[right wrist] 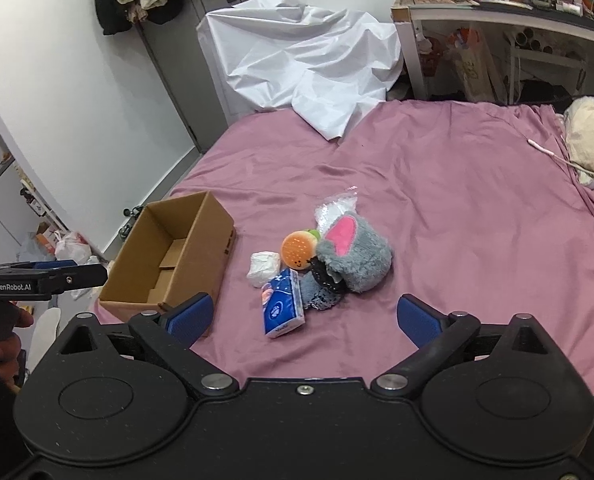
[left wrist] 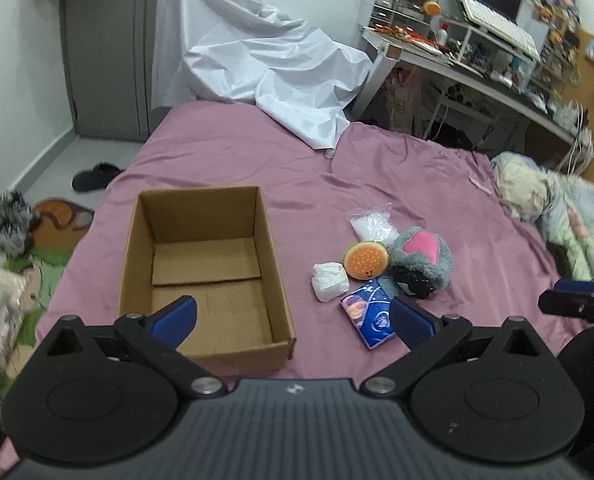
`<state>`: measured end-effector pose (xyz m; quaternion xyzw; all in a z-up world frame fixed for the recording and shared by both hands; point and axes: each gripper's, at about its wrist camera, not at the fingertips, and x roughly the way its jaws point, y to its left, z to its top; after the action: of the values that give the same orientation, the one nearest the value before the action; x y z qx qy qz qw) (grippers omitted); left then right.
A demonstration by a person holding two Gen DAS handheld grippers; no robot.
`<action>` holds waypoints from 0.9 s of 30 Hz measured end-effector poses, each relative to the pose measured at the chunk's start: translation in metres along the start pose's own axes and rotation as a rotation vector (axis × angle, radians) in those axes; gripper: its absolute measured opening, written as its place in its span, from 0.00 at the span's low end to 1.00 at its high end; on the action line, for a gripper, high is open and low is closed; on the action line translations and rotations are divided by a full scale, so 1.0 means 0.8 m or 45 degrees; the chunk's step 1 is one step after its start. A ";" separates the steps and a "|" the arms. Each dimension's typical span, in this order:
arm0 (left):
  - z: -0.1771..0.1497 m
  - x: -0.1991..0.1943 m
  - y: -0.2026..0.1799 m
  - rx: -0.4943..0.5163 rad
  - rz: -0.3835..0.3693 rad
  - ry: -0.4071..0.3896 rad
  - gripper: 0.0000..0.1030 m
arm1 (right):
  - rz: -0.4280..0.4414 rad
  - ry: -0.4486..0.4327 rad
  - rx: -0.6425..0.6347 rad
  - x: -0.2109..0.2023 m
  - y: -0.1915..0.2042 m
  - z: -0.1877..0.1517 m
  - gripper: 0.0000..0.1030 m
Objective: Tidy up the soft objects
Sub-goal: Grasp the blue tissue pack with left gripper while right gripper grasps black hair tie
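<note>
Currently, both grippers, left [left wrist: 293, 318] and right [right wrist: 303, 318], are held over the bed [right wrist: 457, 200], jaws spread and empty; toys [right wrist: 353, 254] are piled right of the box [left wrist: 201, 256].

A: Even, soft indoor light here, nothing harsh, and the pink bedsheet [left wrist: 225, 152] carries only a mild sheen along its folds.

B: Shadows stay faint under the cardboard box [right wrist: 177, 256]. Fisheye bends the walls hard at the edges, corners go black, and the far-right shelf clutter smears into blur.
</note>
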<state>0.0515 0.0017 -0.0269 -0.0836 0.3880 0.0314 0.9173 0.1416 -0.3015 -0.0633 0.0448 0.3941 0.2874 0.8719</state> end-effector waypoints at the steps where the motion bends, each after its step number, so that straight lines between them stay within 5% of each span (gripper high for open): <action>1: 0.001 0.003 -0.003 0.020 0.002 -0.002 0.99 | -0.002 0.005 0.005 0.002 -0.002 0.000 0.90; 27: 0.009 0.121 -0.049 0.184 -0.219 0.149 0.92 | -0.011 0.108 0.183 0.081 -0.034 0.001 0.55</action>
<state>0.1283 -0.0360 -0.0863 -0.0520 0.4335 -0.0801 0.8961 0.1888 -0.2890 -0.1141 0.0935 0.4504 0.2562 0.8502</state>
